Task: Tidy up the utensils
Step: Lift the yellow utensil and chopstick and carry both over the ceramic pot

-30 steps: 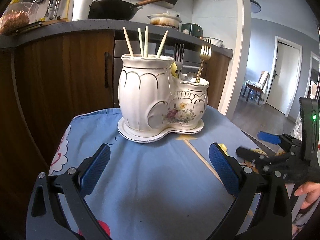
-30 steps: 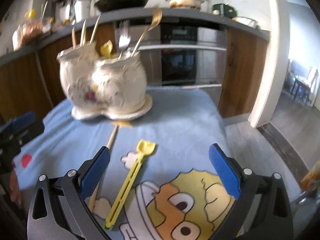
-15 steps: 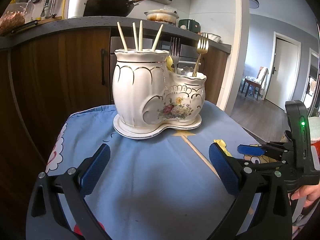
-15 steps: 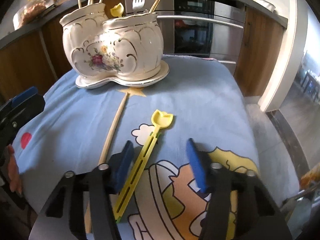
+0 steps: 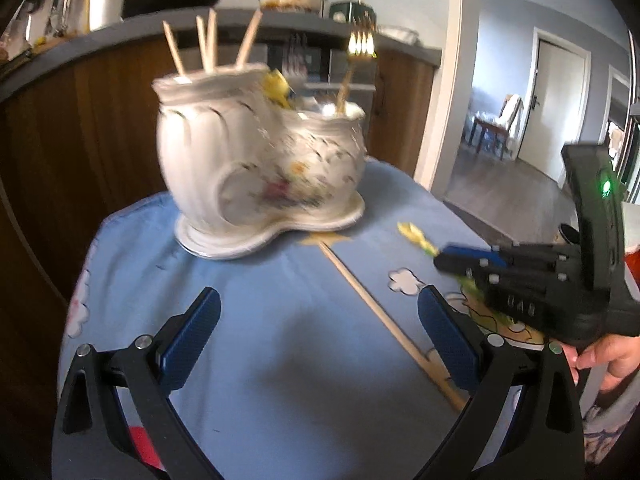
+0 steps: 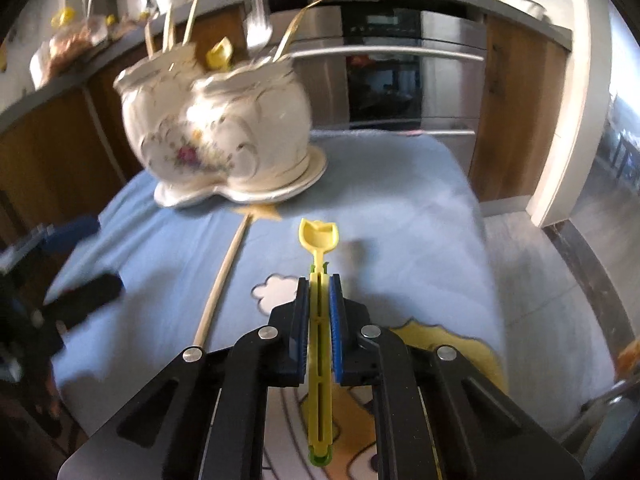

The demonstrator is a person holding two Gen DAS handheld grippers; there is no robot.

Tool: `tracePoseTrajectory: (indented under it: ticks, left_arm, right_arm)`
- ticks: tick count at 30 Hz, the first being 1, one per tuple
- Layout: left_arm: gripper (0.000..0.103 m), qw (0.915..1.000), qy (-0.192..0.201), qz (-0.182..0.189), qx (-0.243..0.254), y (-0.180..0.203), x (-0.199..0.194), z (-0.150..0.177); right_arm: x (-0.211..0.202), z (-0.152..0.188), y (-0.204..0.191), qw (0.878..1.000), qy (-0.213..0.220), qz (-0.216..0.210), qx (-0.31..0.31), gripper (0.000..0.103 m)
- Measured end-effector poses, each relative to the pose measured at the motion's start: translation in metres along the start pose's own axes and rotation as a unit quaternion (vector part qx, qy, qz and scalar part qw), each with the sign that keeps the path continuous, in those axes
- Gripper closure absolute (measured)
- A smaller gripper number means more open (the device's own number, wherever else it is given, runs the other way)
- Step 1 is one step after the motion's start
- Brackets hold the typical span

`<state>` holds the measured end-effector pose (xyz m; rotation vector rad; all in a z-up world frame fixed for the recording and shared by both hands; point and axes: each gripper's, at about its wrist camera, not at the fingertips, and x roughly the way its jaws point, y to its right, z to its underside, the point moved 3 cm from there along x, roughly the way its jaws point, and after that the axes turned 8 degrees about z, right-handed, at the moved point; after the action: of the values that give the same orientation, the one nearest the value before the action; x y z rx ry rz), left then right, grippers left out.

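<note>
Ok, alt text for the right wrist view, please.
The right claw is shut on a yellow plastic utensil lying on a blue cartoon cloth. Beyond stand a white ceramic utensil holder and a loose wooden stick.

Open blue tablecloth [image 5: 280,340] lies in front of the left gripper [image 5: 316,344]; a wooden stick [image 5: 384,322] crosses it diagonally. The ceramic utensil holder [image 5: 256,168], bristling with chopsticks [image 5: 208,44] and forks [image 6: 258,28], blocks the far end. The right gripper [image 6: 319,316] occupies the right-hand side.
</note>
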<state>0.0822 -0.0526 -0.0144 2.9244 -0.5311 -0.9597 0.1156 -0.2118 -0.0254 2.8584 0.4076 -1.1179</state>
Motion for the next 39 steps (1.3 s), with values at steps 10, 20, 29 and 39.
tracePoseTrajectory:
  ticks: [10,20,29,39]
  left_arm:
    - [0.041,0.9957,-0.092,0.004,0.013,0.042,0.048,0.015]
    - [0.087,0.9930,-0.112,0.000,0.039,0.047,0.056,0.018]
    - [0.092,0.9885,-0.141,-0.015,0.052,0.007,0.036,0.022]
    - [0.090,0.9886,-0.146,-0.020,0.033,-0.025,0.025,0.022]
  right_arm:
    - [-0.005,-0.002,0.014,1.000,0.017,-0.006,0.008,0.092]
    - [-0.010,-0.002,0.014,0.999,0.026,-0.022,0.003,0.092]
    - [-0.007,0.004,-0.005,0.999,0.006,-0.042,-0.034,0.092]
    - [0.002,0.015,-0.025,0.996,-0.023,-0.036,-0.074,0.090]
